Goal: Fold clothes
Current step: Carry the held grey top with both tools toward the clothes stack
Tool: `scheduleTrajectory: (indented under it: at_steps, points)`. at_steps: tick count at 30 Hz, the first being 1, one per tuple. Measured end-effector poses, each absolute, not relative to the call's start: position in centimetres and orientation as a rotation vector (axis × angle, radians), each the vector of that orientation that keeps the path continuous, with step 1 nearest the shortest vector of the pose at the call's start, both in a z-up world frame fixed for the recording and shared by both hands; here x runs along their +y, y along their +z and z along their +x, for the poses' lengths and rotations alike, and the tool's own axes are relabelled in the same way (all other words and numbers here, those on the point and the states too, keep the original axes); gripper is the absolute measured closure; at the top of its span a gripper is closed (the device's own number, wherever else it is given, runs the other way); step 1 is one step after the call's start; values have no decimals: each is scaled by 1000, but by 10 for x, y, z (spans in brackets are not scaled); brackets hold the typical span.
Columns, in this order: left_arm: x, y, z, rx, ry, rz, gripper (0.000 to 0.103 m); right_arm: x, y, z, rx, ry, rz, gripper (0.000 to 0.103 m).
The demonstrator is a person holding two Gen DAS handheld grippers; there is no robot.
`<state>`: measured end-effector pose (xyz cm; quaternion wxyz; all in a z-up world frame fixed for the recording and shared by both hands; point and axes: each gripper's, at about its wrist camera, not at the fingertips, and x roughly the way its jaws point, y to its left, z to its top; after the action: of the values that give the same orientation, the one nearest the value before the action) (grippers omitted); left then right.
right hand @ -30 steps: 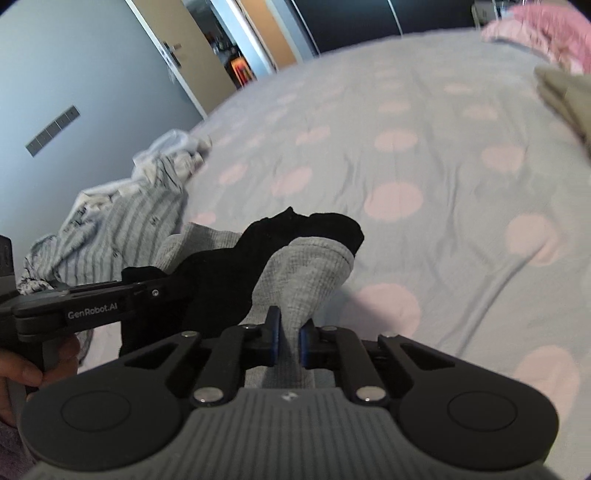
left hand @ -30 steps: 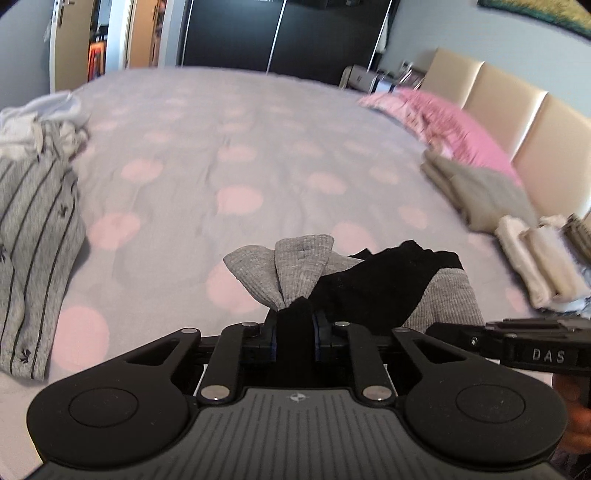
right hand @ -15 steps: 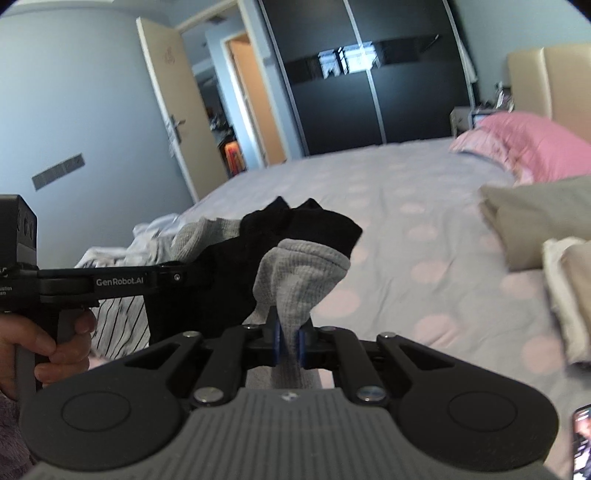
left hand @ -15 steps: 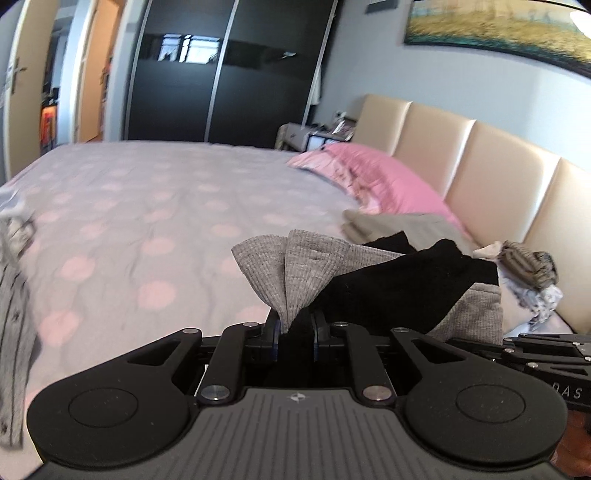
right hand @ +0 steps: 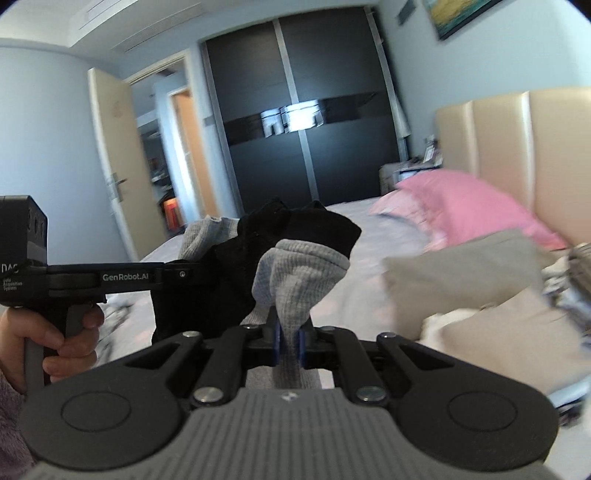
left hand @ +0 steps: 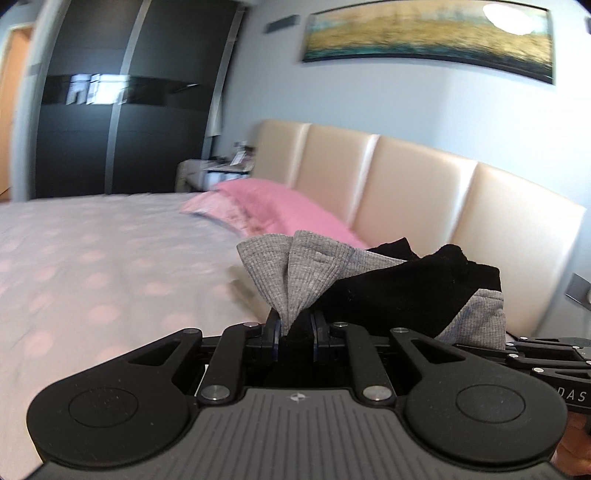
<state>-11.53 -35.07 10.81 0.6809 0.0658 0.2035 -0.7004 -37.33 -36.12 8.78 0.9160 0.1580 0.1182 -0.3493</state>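
Daylight room, pretty evenly lit, soft shadows only. Glossy wardrobe doors (right hand: pixel 295 122) bounce back a bright window reflection, and a ceiling lamp (left hand: pixel 513 16) blows out top right in the left view. Background's motion-smeared in both, folded piles (right hand: pixel 480 295) especially mushy. Heavy fisheye bending, dark vignetted corners.

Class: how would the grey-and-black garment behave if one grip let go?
Likely floppy: the garment bunches and sags between the left tongs and right tongs. Probably light, since small pinches hold it up. The freed end would likely drop.
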Motion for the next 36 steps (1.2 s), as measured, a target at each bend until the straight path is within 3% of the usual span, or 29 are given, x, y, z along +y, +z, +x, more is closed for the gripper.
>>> scheduleTrajectory:
  at_steps: [7,16,36]
  points:
    - [-442,131,-153,390,-1740,212,91,-408,105,-408,137,-880,387,93]
    - [-533,116,-202,329,-1905,399,90,-459,86,-434,90,-1064,518,93]
    - [-711,4,-326,381,-2094,780,89,-573,-7,-494,222,-1368,669,93]
